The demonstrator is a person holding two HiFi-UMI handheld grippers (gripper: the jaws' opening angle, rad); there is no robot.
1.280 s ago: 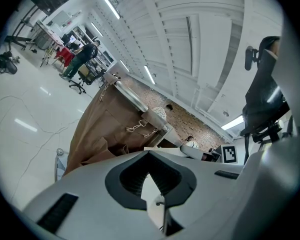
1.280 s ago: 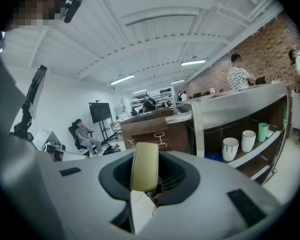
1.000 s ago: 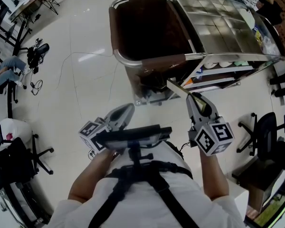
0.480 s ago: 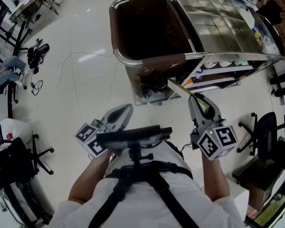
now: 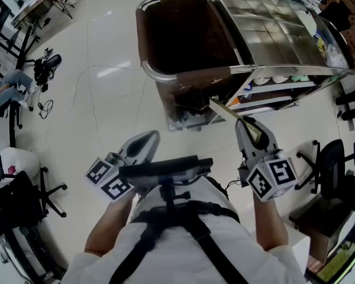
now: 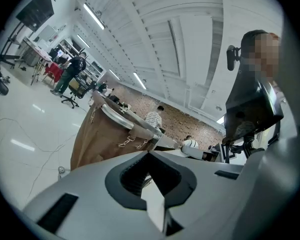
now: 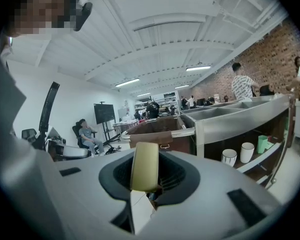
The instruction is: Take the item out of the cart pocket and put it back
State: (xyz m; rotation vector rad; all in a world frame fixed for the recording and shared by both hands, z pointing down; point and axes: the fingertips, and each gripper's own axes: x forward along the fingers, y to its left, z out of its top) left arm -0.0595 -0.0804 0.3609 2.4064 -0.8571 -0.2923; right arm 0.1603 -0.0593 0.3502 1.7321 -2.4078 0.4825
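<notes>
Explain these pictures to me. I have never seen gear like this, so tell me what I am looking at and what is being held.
There is no robot here. A person carries a hand-held gripper in each hand, and each has a cube of square markers on it.

The head view comes from a camera on the person's head that looks steeply down, so you see their chest and both tools. The other two views come from cameras riding on the grippers, looking along the jaws.

The left gripper is shut with nothing in it. The right gripper is closed on a flat yellowish item, seen edge-on.

In front stands a service cart with a metal top, a brown bag hung at one end and white cups on a lower shelf.
</notes>
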